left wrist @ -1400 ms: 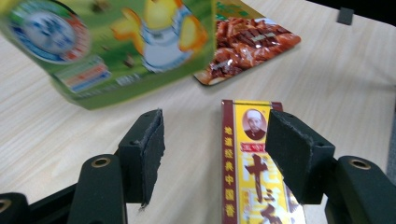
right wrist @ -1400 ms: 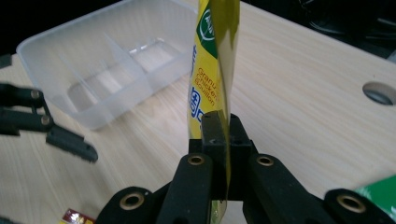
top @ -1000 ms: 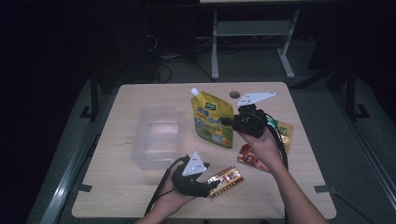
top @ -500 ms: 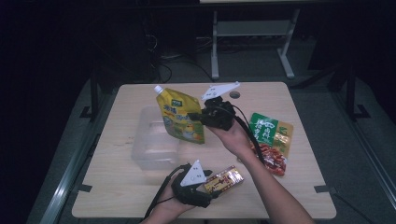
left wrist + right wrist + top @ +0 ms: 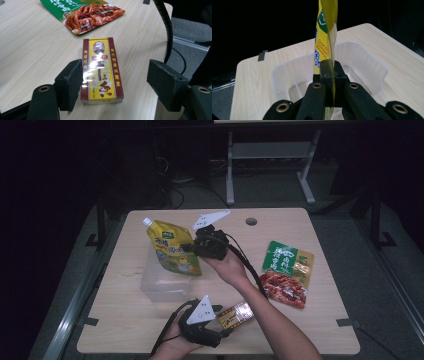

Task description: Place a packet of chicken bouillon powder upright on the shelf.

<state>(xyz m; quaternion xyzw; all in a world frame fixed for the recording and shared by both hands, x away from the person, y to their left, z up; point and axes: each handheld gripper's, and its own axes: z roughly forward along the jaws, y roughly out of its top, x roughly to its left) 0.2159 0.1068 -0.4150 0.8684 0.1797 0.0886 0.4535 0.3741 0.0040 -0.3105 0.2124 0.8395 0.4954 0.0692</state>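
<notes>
Wooden table (image 5: 320,330): right fingers (image 5: 329,72) pinch one yellow pouch (image 5: 172,251) over one tub (image 5: 155,287); left fingers (image 5: 68,82) spreading around one box (image 5: 102,70).

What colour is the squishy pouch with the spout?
The soft spouted pouch is mostly yellow with a green patch and a white cap, clearest in the high view.

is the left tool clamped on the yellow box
No: in the left gripper view the yellow box lies on the table between open jaws, with a clear gap on one side.
</notes>
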